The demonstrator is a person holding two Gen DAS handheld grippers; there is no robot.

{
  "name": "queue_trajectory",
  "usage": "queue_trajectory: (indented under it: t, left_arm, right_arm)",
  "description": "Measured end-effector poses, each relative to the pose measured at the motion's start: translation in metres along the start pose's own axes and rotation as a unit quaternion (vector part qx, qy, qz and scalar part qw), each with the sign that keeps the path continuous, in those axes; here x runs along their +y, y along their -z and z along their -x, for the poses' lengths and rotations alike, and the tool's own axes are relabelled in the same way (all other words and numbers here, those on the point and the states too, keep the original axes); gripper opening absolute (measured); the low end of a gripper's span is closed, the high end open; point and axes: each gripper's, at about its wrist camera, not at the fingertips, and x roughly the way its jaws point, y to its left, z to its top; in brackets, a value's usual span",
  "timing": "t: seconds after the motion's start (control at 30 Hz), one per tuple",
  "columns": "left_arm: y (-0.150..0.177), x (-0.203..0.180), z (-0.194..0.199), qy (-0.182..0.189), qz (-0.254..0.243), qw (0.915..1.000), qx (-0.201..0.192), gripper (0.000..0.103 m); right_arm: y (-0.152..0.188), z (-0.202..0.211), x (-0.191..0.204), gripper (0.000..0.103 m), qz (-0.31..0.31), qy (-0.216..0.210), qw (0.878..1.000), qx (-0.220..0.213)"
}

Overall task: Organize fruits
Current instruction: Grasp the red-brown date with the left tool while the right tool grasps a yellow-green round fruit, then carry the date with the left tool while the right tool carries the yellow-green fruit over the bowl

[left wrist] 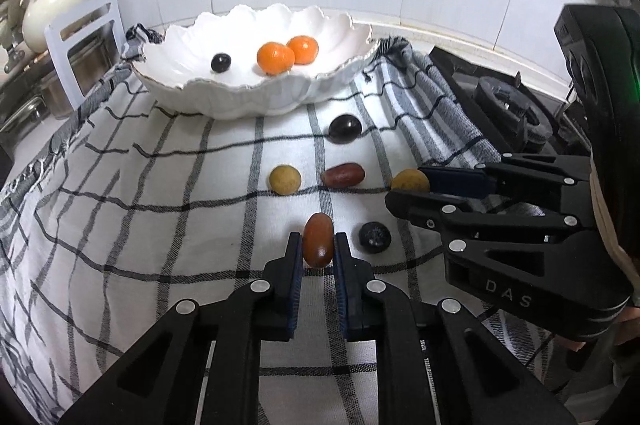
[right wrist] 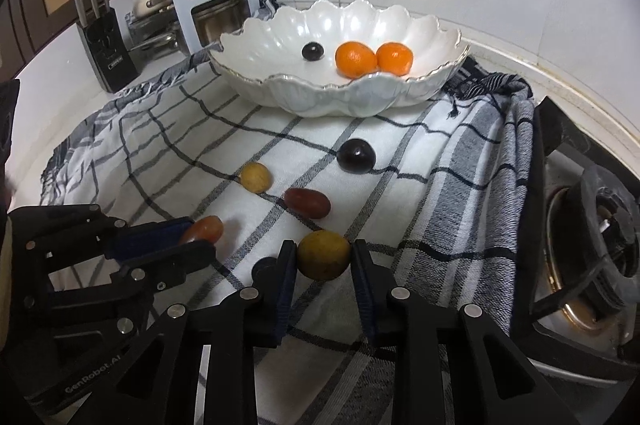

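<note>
Clamping an oblong reddish-brown fruit (left wrist: 318, 240) between its pads, the left gripper (left wrist: 318, 245) sits low over the checked cloth (left wrist: 160, 185) at the near side, while the right gripper (right wrist: 324, 257) is closed on a round yellow fruit (right wrist: 324, 254) just to its right. Loose on the cloth between them and the bowl lie a second yellow fruit (left wrist: 285, 179), a dark red oblong fruit (left wrist: 343, 175), a large dark round fruit (left wrist: 345, 129) and a small black wrinkled fruit (left wrist: 374, 237). At the far end, the scalloped white bowl (left wrist: 180, 65) holds two oranges (left wrist: 275, 58) touching each other and one small dark fruit (left wrist: 221, 62) to their left.
</note>
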Motion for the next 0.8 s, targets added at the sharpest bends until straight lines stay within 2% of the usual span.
queue_trajectory:
  t: [0.8]
  left_arm:
    - [-0.028, 0.039, 0.073, 0.0, 0.005, 0.9955, -0.095, 0.016]
  right_arm:
    - [-0.034, 0.061, 0.036, 0.029, -0.026, 0.037, 0.995, -0.093]
